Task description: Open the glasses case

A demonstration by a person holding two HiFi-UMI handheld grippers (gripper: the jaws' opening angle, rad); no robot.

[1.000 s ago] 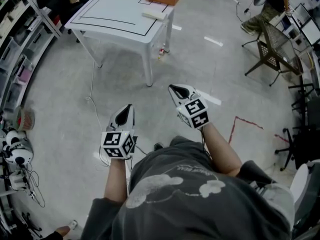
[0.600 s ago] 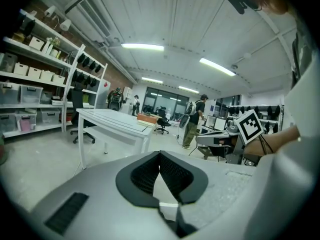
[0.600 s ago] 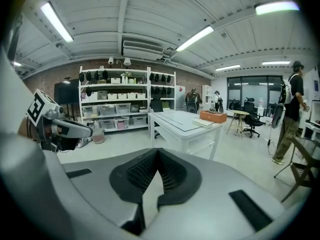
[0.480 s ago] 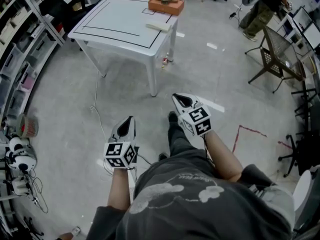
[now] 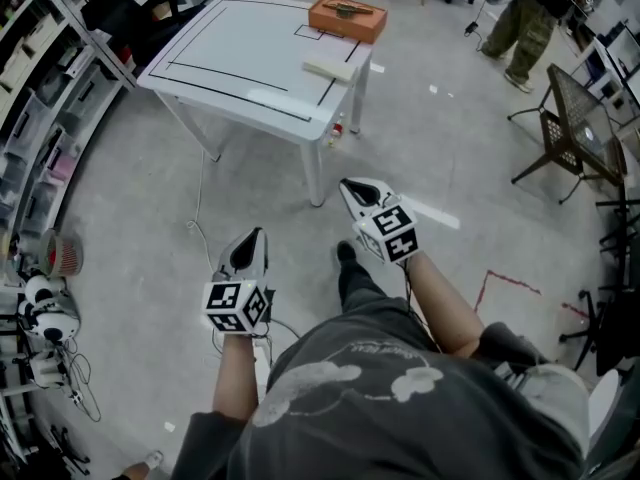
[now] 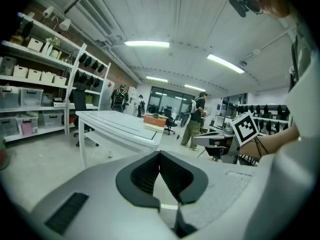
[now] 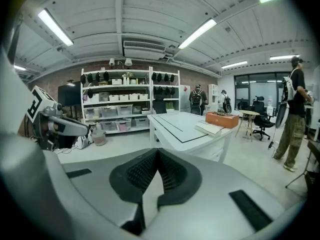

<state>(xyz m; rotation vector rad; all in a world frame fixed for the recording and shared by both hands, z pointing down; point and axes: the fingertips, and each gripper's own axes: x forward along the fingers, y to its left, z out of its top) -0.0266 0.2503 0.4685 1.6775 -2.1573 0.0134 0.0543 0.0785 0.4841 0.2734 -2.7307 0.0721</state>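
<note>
"Head view first: where is the glasses case (image 5: 330,69)?"

"On the white table (image 5: 240,43) ahead of me. It is a pale, flat oblong near the table's right-hand edge. An orange box (image 5: 347,18) sits just beside it at the far corner, with something dark on its lid. I take the pale one for the case, and from here it looks closed. It is well apart from both my grippers."

"And your fingers?"

"My left gripper (image 5: 258,234) is out over the grey floor (image 5: 130,218). The left gripper view shows its ribbed pads meeting at the tips with nothing between them. My right gripper (image 5: 348,184) is a little further forward, near the table's closest leg (image 5: 316,173). Its jaws are pressed together too, and it is empty."

"Which way do they point?"

"Both toward the table and slightly downward. In the right gripper view the table stands straight past the jaws, with the case and box on its right end."

"Anything else around?"

"Shelves (image 5: 40,78) with bins run along the left. A person (image 5: 522,18) stands beyond the table at the right, near a mesh chair (image 5: 575,108). There is red tape (image 5: 500,280) on the floor."
</note>
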